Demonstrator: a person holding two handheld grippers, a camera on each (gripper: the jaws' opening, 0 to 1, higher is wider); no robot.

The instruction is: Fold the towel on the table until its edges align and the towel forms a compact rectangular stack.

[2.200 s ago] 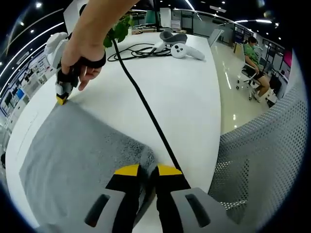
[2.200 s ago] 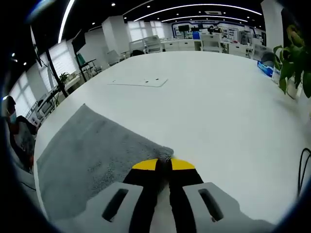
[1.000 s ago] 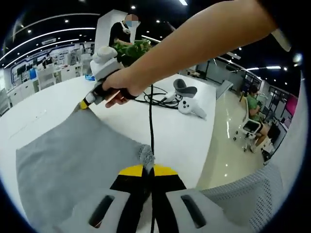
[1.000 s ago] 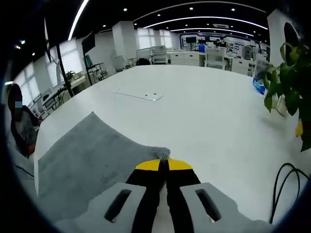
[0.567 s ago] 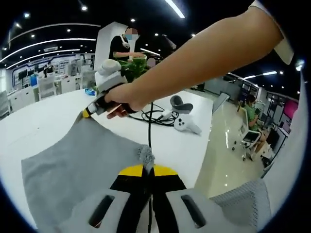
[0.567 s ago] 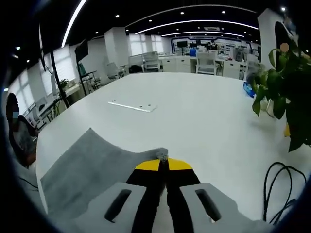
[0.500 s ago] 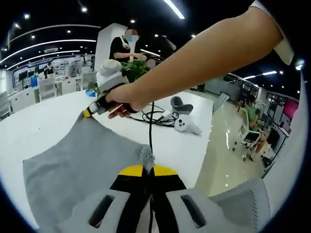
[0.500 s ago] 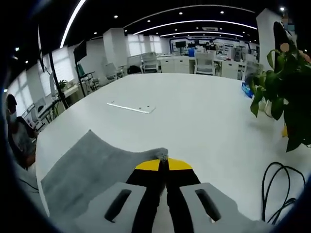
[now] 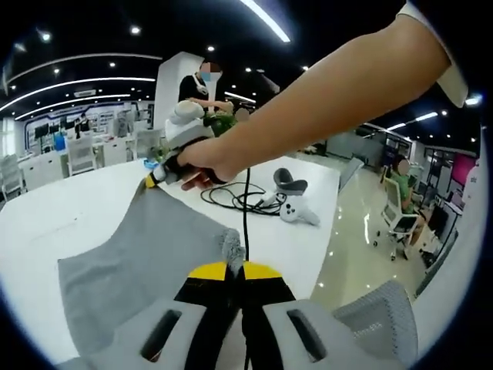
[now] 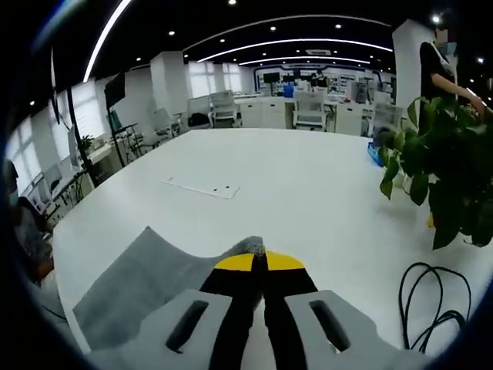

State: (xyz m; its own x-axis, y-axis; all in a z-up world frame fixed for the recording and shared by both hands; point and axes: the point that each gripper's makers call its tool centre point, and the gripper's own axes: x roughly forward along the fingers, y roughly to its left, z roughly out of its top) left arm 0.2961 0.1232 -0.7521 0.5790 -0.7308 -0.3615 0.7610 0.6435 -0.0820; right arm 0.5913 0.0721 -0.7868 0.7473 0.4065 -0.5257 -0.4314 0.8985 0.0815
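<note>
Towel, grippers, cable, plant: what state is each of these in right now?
Towel: grey, one edge lifted off the table, pinched at two corners.
Left gripper: shut on a towel corner.
Right gripper: shut on the other corner.
Black cable: lying in loose loops.
Plant: upright, leafy.
White controllers: resting on the table.

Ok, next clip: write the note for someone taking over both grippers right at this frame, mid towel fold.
Left gripper: shut on one corner of the grey towel, corner raised.
Right gripper: shut on another corner; in the left gripper view it is up beside the person's hand.
Towel: held up along that edge, the rest sloping down to the white table. Black cable, white controllers and a plant lie beyond it.
Done: both corners gripped and lifted.
Left: lay this edge onto the opposite one, align, fold again into a compact rectangle.
</note>
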